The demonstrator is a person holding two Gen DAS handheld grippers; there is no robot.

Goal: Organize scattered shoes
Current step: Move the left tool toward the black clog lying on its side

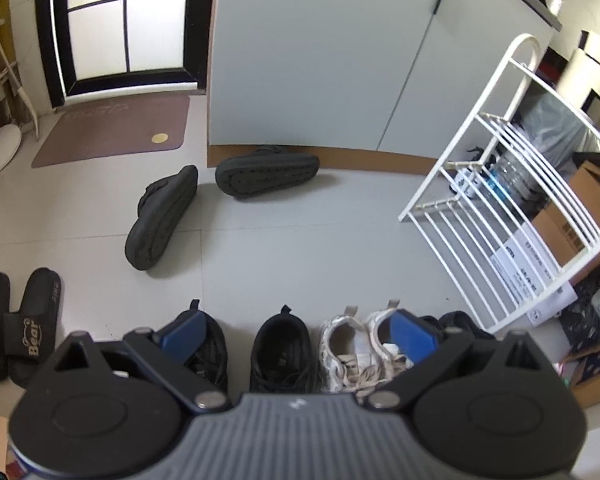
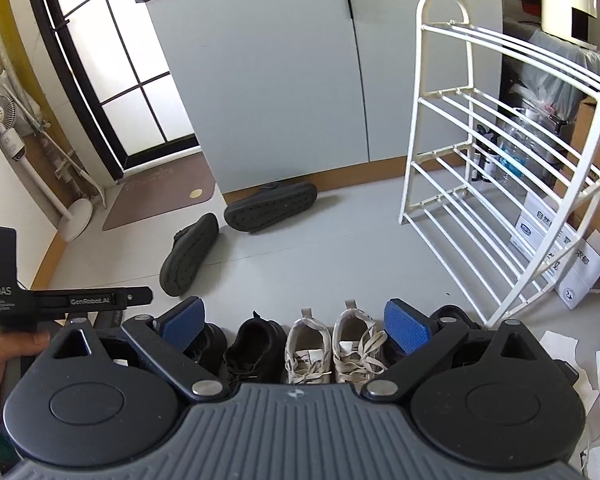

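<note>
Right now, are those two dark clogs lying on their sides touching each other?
Apart. The left wrist view shows a strip of pale floor between the nearer clog and the clog by the cabinet; the right wrist view shows the same gap.

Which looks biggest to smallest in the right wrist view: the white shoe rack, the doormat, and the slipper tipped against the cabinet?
1. White shoe rack, clearly largest.
2. Doormat.
3. Tipped slipper.
The doormat lies farther away and its left end is cut off by the wall, so its lead over the slipper is unsure.

Blk sandals (image 1: 162,218), wht rack (image 2: 500,184)
</note>
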